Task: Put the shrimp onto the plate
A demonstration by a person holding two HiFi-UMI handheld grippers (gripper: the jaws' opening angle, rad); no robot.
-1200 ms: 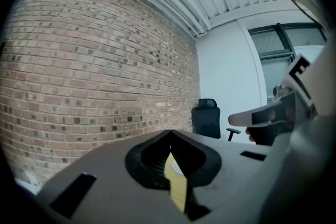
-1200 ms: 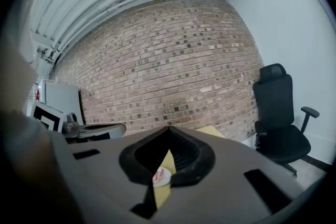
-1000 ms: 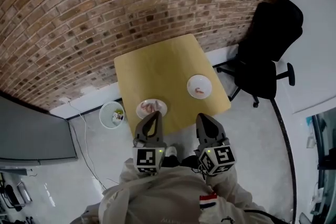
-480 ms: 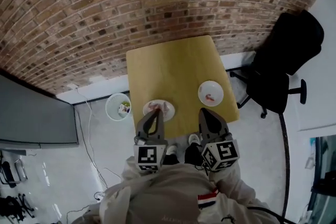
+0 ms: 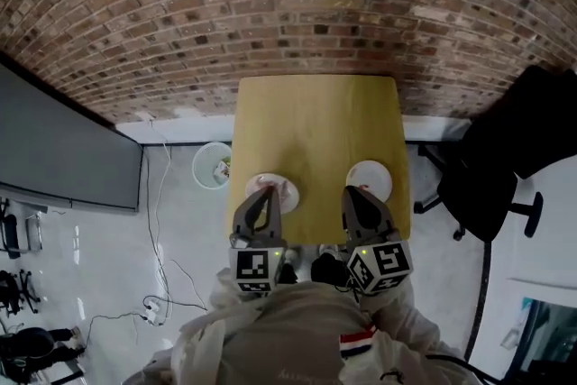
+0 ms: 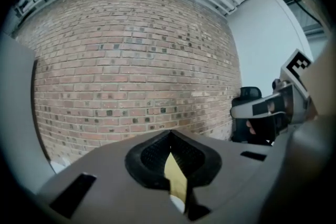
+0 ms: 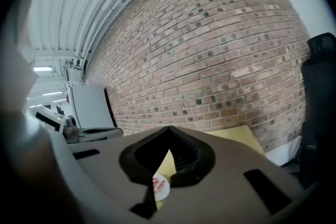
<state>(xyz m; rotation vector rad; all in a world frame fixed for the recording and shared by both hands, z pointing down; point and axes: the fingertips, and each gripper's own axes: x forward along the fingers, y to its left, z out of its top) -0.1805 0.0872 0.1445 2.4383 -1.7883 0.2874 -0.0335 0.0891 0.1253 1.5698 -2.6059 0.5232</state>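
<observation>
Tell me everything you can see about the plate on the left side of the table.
The left plate is small, round and white, lying flat near the front left corner of the yellow table. A few pinkish shrimp lie on it. In the head view the shut left gripper overlaps its near rim; contact cannot be told.

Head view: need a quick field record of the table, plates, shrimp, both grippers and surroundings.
table: yellow top, far edge against brick wall
left plate: white, near table edge, partly behind the left gripper
shrimp: pink pieces on left plate
right plate: white, near table edge, contents too small to tell
left gripper: shut, empty
right gripper: shut, empty
floor: white bin left of table; black chair to its right
</observation>
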